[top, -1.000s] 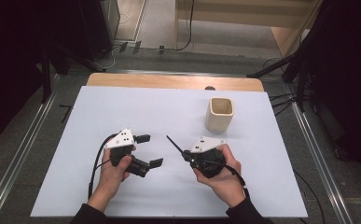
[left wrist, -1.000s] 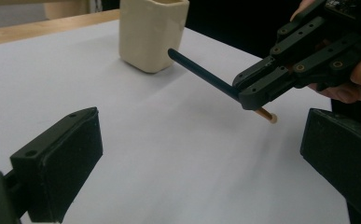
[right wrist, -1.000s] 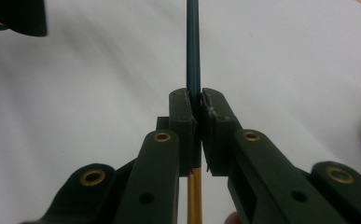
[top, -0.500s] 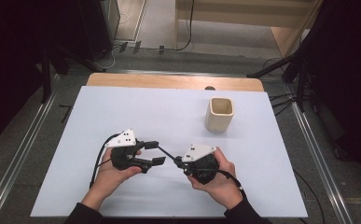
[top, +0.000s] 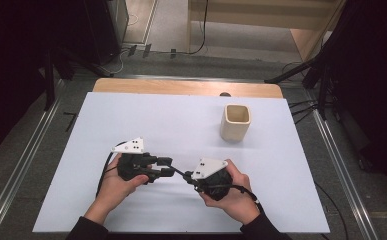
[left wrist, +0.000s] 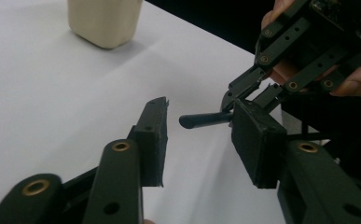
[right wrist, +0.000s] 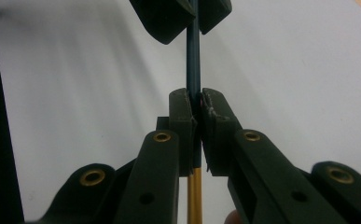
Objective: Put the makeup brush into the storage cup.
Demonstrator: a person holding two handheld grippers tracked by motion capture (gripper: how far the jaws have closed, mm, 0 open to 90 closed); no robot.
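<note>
On the white table (top: 281, 200), our left gripper (top: 165, 166) sits at about seven o'clock of the surface, its jaws spread wide with nothing between the pads yet. In the left gripper view the dark tip of the pen (left wrist: 205, 120) pokes into the gap from three o'clock, closer to the right-hand pad, touching neither as far as we can tell.

The pen (top: 180, 173) bridges the two tools near the front edge, running from the left gripper's jaws to the right gripper (top: 190, 179) at about five o'clock of the table. In the right gripper view we see that tool's jaws pressed together on the pen (right wrist: 193, 70), the dark shaft running up to twelve o'clock and a gold section showing below the pads.

Farther right, at about two o'clock, stands the cream cup (top: 236, 121), upright, well apart from both hands.

We judge this a hand-over or a cap pull. To do it well, we should keep the right grip firm and level, slide the left gripper along so the shaft sits centred between the pads, then close squarely, without twisting, before either hand pulls.
</note>
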